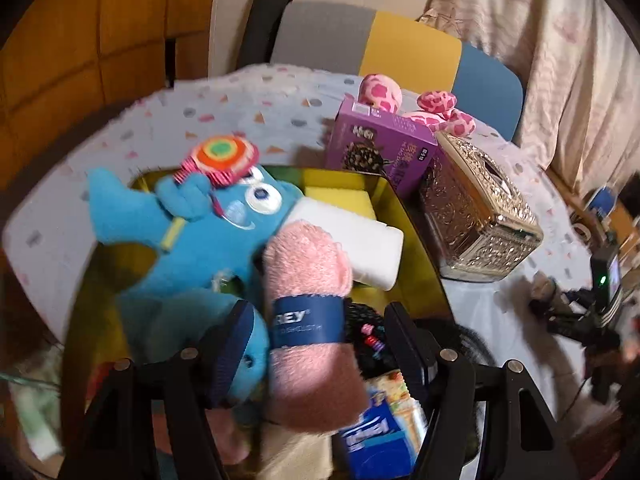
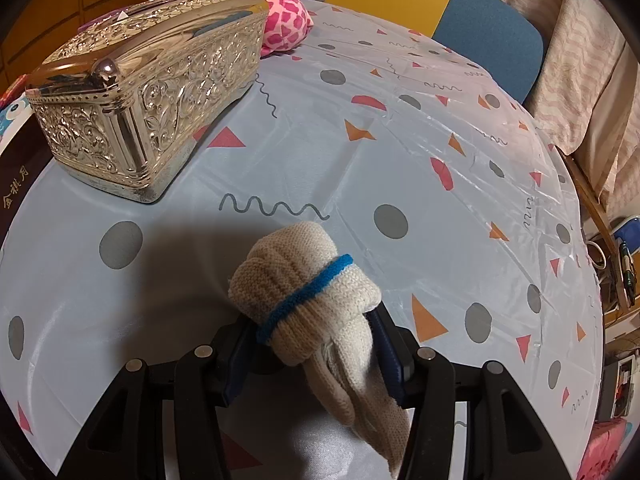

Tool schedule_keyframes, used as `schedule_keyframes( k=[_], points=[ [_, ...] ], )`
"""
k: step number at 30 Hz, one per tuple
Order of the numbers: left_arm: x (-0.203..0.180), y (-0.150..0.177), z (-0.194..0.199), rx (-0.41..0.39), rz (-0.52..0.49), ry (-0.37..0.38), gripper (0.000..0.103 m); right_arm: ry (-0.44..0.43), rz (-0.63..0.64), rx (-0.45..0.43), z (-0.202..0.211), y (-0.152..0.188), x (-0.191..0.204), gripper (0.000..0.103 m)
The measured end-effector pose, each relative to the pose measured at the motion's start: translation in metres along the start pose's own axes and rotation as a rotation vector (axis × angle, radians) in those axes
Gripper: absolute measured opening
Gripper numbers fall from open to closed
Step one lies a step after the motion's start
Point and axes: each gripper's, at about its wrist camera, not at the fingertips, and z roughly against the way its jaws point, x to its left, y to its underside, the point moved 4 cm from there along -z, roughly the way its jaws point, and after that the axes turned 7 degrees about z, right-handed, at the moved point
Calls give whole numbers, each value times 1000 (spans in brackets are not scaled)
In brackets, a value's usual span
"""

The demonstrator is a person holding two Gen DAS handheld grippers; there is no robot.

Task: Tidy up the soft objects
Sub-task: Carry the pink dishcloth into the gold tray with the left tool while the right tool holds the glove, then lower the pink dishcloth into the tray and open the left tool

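A: Where does the pink towel roll (image 1: 308,320) sit?

B: Low centre of the left wrist view, lying in the yellow-lined box (image 1: 416,240) and leaning on the blue plush monster (image 1: 192,236). The left gripper (image 1: 320,344) has its jaws apart: the roll lies between them, the fingers stand clear of its sides, and a gap shows on the right.

A: So the drop looks done?

B: I judge so. To finish it well, back the gripper straight out along its own line, so neither finger drags the navy paper band (image 1: 306,322) or tips the roll out over the box rim.

A: And the other hand?

B: In the right wrist view the right gripper (image 2: 312,344) is clamped on the cream knitted sock bundle (image 2: 308,300), which a blue elastic band (image 2: 308,296) keeps rolled. It hangs over the patterned tablecloth (image 2: 400,160), low centre of that frame, well apart from the silver embossed tissue box (image 2: 148,92) at upper left.

A: Where should it go?

B: Into the same box, I think. Free room looks scarce; the white sponge block (image 1: 352,240) and yellow sponge (image 1: 340,196) fill the far end. Aim for the gap beside the towel, come down low before letting go, and keep the loose sock tail from catching the rim.

A: Anything soft left outside?

B: The pink spotted plush (image 1: 400,104) behind the purple carton (image 1: 380,148), upper right of the left view.
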Motion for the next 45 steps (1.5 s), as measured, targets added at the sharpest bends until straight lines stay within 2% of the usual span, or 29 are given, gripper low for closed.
schedule_keyframes(
  k=[7, 19, 29, 36, 45],
  points=[
    [9, 2, 17, -40, 10, -58, 68, 10, 11, 4, 2, 1, 1, 54],
    [16, 7, 33, -81, -3, -82, 68, -39, -78, 28, -6, 1, -10, 52],
    [36, 9, 37, -93, 47, -88, 69, -40, -135, 69, -11, 0, -11, 52],
    [56, 10, 41, -106, 80, -107, 71, -75, -251, 138, -9, 3, -14, 53],
    [87, 15, 44, -108, 137, -144, 71, -93, -295, 166, 2, 9, 7, 52]
  ],
)
